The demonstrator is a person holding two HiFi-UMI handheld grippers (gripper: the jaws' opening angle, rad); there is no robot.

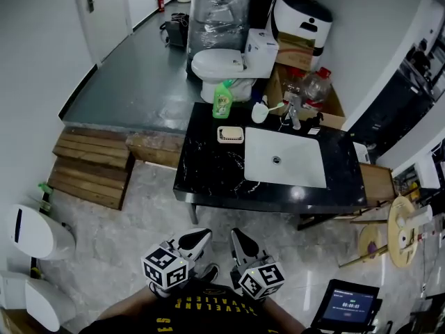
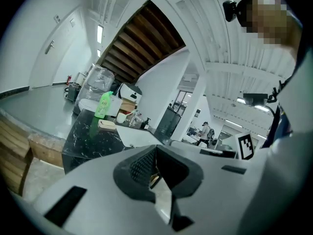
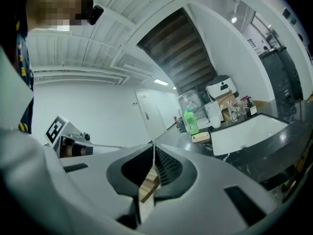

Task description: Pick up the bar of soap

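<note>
The pale bar of soap (image 1: 230,134) lies in a small dish on the black marble counter (image 1: 208,172), left of the white sink (image 1: 285,157). Both gripper views show it far off: the soap (image 2: 106,125) and the soap (image 3: 200,137) sit beside a green bottle (image 1: 222,100). My left gripper (image 1: 198,236) and right gripper (image 1: 238,239) hang side by side low in the head view, well short of the counter's front edge. In the left gripper view the left gripper (image 2: 155,147) is shut and empty. The right gripper (image 3: 153,146) is likewise shut on nothing.
A white cup (image 1: 259,111) and a faucet (image 1: 292,110) stand behind the sink. A toilet (image 1: 222,65) and cardboard boxes (image 1: 295,51) are beyond the counter. Wooden steps (image 1: 94,162) lie to the left. A tablet (image 1: 345,305) sits at bottom right, white bins (image 1: 38,232) at bottom left.
</note>
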